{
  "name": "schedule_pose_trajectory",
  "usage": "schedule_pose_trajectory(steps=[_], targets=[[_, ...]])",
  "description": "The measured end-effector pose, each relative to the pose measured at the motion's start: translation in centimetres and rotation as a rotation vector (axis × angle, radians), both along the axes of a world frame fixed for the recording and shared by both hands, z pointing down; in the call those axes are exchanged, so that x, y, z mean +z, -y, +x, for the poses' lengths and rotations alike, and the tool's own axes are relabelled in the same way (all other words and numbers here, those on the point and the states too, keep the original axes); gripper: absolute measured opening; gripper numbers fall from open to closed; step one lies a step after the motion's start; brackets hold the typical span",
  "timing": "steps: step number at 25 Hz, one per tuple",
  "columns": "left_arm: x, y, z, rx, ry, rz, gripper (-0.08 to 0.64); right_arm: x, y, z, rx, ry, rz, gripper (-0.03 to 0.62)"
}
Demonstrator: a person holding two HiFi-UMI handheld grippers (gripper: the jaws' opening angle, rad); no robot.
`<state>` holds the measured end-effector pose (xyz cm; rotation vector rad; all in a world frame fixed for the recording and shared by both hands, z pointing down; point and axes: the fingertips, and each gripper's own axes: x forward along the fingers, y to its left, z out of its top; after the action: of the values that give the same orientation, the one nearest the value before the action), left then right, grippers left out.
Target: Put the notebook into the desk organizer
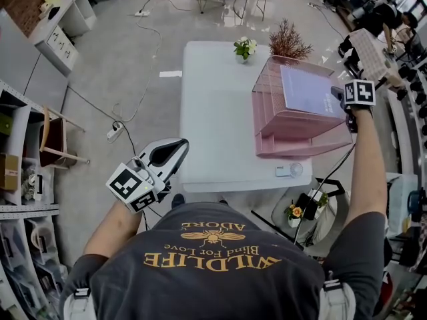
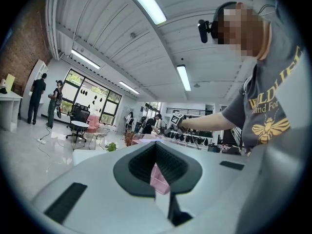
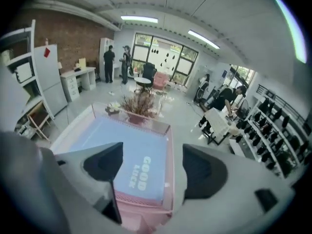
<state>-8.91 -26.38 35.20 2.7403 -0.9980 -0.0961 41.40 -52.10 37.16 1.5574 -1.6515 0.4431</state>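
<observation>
The pale blue notebook (image 1: 310, 91) lies flat in the top tray of the pink wire desk organizer (image 1: 267, 122), which stands on the right half of the white table (image 1: 213, 112). My right gripper (image 1: 339, 95) hovers at the organizer's right edge, open and holding nothing. In the right gripper view the notebook (image 3: 131, 162), printed "GOOD LUCK", shows between and below the spread jaws of the right gripper (image 3: 151, 165), inside the pink tray (image 3: 169, 145). My left gripper (image 1: 175, 151) hangs off the table's front left corner, shut and empty. The left gripper (image 2: 157, 165) points toward the organizer.
A small pot of white flowers (image 1: 244, 47) and a dried reddish plant (image 1: 288, 42) stand at the table's far edge. A small white device (image 1: 288, 171) lies near the front right corner. Shelves (image 1: 20, 179) and a wooden stool (image 1: 57, 142) line the left; cables cross the floor.
</observation>
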Motion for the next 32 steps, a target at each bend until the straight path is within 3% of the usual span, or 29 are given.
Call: schedule_pose_trajectory(steps=[5,13,20,23,30,32], targets=[[-0.7,0.5,-0.4,-0.014,0.0,0.021,0.002,-4.9,-1.3,-5.4,-0.122,0.182,0.22,0.368],[-3.4,2.6,-1.5,-0.055,-0.024,0.051,0.002,-11.4,-5.5,-16.9,-0.346,0.486,0.471,0.365],[-6.3,4.4,-2.4,-0.094,-0.001,0.103,0.002,-11.7,-11.1,-26.6,-0.534,0.63,0.536,0.317],[-7.4,4.9,-3.0,-0.123,0.004,0.122,0.002,-10.6,-13.6,-29.6,-0.577,0.71,0.548,0.255],[-7.1,4.4,-3.9,-0.162,0.022,0.132,0.002,-7.2,-17.9,-33.5,-0.605,0.809,0.548,0.008],[-6.7,3.9,-4.4,-0.174,0.017,0.12,0.002,-6.6,-18.7,-33.9,-0.619,0.798,0.546,0.002]])
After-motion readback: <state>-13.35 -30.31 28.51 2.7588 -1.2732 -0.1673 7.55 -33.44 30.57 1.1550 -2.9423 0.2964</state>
